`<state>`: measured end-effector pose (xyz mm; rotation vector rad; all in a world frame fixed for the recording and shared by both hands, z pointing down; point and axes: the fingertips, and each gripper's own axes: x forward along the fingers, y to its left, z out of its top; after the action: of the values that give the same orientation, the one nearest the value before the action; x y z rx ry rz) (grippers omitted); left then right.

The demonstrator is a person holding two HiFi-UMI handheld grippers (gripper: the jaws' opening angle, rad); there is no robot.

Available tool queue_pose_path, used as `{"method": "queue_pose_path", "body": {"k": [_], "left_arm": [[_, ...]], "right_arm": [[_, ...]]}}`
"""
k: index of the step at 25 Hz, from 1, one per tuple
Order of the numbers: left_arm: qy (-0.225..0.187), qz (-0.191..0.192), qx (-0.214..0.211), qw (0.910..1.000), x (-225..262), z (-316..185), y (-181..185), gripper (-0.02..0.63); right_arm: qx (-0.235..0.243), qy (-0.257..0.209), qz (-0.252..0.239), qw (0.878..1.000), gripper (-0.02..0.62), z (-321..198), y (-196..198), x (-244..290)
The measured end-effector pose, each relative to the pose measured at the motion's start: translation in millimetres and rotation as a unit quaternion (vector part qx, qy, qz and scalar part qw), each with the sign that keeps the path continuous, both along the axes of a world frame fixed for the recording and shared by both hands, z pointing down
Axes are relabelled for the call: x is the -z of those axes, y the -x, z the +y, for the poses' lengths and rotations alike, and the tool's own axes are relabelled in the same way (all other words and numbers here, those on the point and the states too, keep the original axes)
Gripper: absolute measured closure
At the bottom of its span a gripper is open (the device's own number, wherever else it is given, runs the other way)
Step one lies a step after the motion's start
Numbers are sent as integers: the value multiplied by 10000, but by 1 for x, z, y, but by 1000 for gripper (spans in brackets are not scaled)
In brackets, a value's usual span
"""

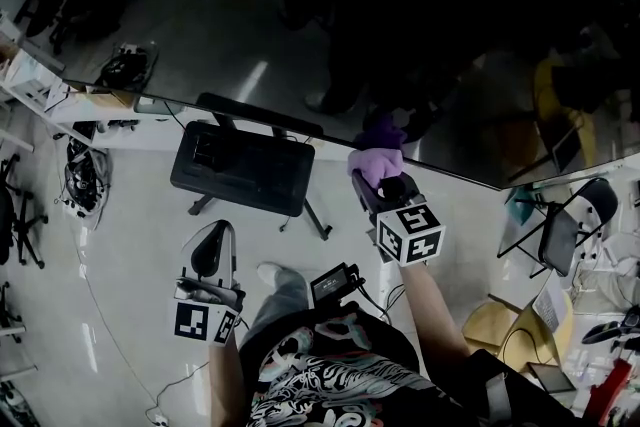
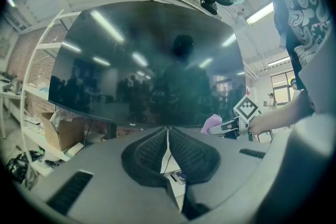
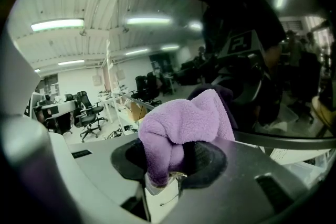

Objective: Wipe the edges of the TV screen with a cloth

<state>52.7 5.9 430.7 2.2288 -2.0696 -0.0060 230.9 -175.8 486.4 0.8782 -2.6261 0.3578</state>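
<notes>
A large dark TV screen (image 1: 330, 25) fills the upper head view; its lower edge (image 1: 300, 130) runs down to the right. My right gripper (image 1: 378, 177) is shut on a purple cloth (image 1: 376, 161), which presses against that lower edge. In the right gripper view the cloth (image 3: 184, 126) bulges out between the jaws, against the glass. My left gripper (image 1: 207, 255) hangs lower left, away from the TV, its jaws closed together with nothing between them. The left gripper view shows the whole screen (image 2: 147, 65) and the cloth (image 2: 212, 123) at its bottom edge.
A black TV stand base (image 1: 242, 167) sits on the floor under the screen. A folding chair (image 1: 555, 235) and clutter stand at the right. Shelves and cables (image 1: 85, 170) line the left. A cardboard box (image 2: 65, 131) lies under the screen's left side.
</notes>
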Motion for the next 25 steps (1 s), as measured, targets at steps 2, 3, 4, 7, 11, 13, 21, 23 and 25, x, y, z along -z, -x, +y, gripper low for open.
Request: {"method": "queue_pose_path", "body": {"k": [2,3,4,7,11,13,21,23,25], "left_arm": [[-6,7,17,10000,0,1,4,580],[-1,11,25,10000,0,1,6,581],[5,18,35,10000,-1,1,9,581],[32,47,88,9999,-3,2,17,581],[41,84,127,9999,-4,3,27,581],[25,98,136,9999,-4,3,32,581],[73,159,247,9995,-12,3,53,581],[77,169,285,9994,-13,3,58,581],[88,186,325,9993,-15,5,61,580]], "right_arm": [[27,4,-4,10000,440,1,6,0],[39,2,-6,10000,439,1,8,1],[55,2,-8,10000,439,1,11,1],[121,31,-23,9999,439,0,21,1],[170,81,-20,9998,439,2,33,2],[188,91,-11,9998,439,3,39,2],[275,146,-13,9995,439,4,61,1],[318,186,-39,9993,439,4,67,1],[364,221,-72,9991,440,5,72,1]]}}
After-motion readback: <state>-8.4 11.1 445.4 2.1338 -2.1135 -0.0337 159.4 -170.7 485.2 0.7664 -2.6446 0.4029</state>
